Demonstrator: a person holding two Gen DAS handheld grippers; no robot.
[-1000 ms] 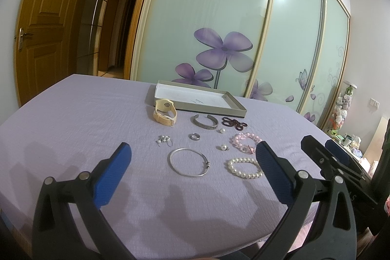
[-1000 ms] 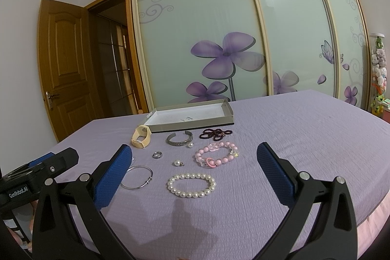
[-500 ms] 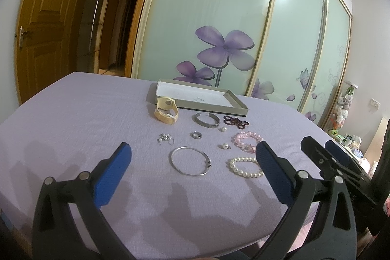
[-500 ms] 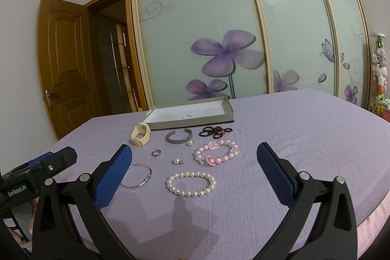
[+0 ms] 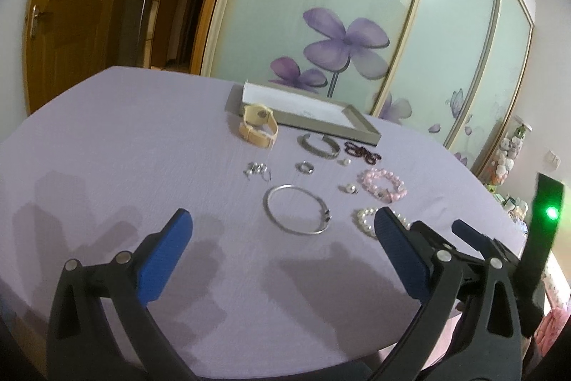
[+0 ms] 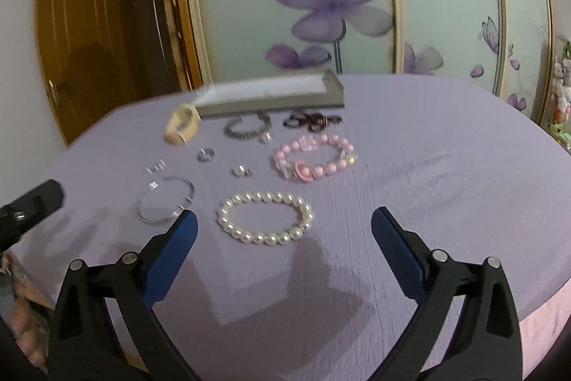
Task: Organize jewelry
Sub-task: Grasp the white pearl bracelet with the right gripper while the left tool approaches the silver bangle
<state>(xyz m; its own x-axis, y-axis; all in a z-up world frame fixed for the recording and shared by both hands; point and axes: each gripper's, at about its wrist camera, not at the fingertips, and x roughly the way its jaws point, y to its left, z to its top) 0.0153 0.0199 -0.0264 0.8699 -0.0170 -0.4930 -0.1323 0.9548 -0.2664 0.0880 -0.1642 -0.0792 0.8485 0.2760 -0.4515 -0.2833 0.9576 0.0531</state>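
Both hand-held grippers were held low over the lilac quilted bedspread (image 5: 107,145), pointing toward the far edge. The left gripper (image 5: 282,231) was spread wide and gripped nothing; the thin silver bangle (image 5: 297,209) lay just ahead of the gap between its blue pads. The right gripper (image 6: 283,227) was likewise wide apart and empty, with the white pearl bracelet (image 6: 266,217) lying flat on the cloth between and just beyond its fingertips, touched by neither. Farther off were seen the pink bead bracelet (image 6: 314,158), a dark red bead strand (image 6: 312,121), a grey metal cuff (image 6: 246,126) and a beige strap watch (image 6: 182,127). The shallow grey cardboard tray (image 6: 271,102) was set behind them all.
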